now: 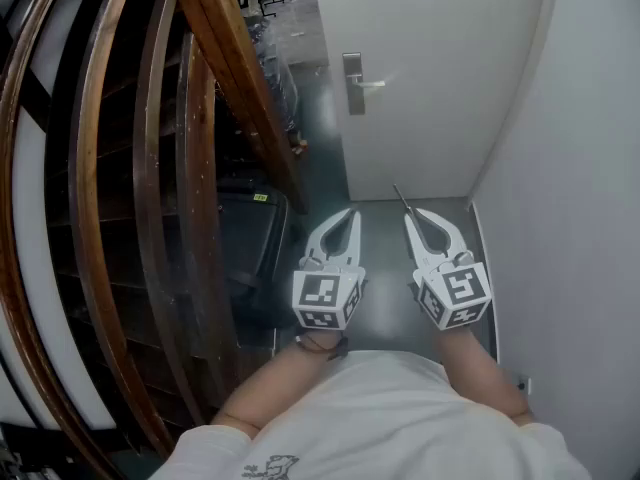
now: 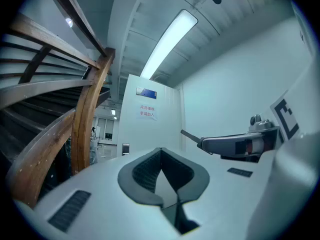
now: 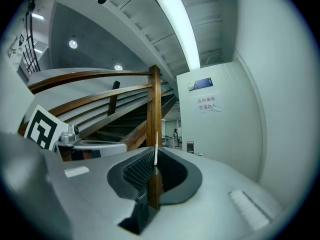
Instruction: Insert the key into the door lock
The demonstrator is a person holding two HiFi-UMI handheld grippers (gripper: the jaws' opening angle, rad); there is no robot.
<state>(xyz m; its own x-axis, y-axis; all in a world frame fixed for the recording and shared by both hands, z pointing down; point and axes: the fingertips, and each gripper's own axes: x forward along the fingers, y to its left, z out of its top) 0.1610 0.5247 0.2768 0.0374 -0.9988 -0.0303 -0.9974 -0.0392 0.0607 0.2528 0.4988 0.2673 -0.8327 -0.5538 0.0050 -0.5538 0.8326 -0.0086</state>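
A white door (image 1: 430, 78) stands ahead with a metal lock plate and lever handle (image 1: 355, 80) on its left side. My right gripper (image 1: 411, 215) is shut on a thin metal key (image 1: 400, 198) that sticks out forward from its tips. In the right gripper view the key blade (image 3: 155, 156) stands edge-on between the pads, and the lock plate (image 3: 190, 146) is small and far off. My left gripper (image 1: 349, 212) is shut with nothing in it, level with the right one. From the left gripper view the lock plate (image 2: 125, 148) also appears distant.
A curved wooden stair railing (image 1: 150, 198) fills the left side, with its post (image 3: 155, 109) close by. A dark case (image 1: 250, 243) sits on the floor under the stairs. A white wall (image 1: 580, 218) closes the right side. A paper notice (image 3: 207, 104) hangs on the door.
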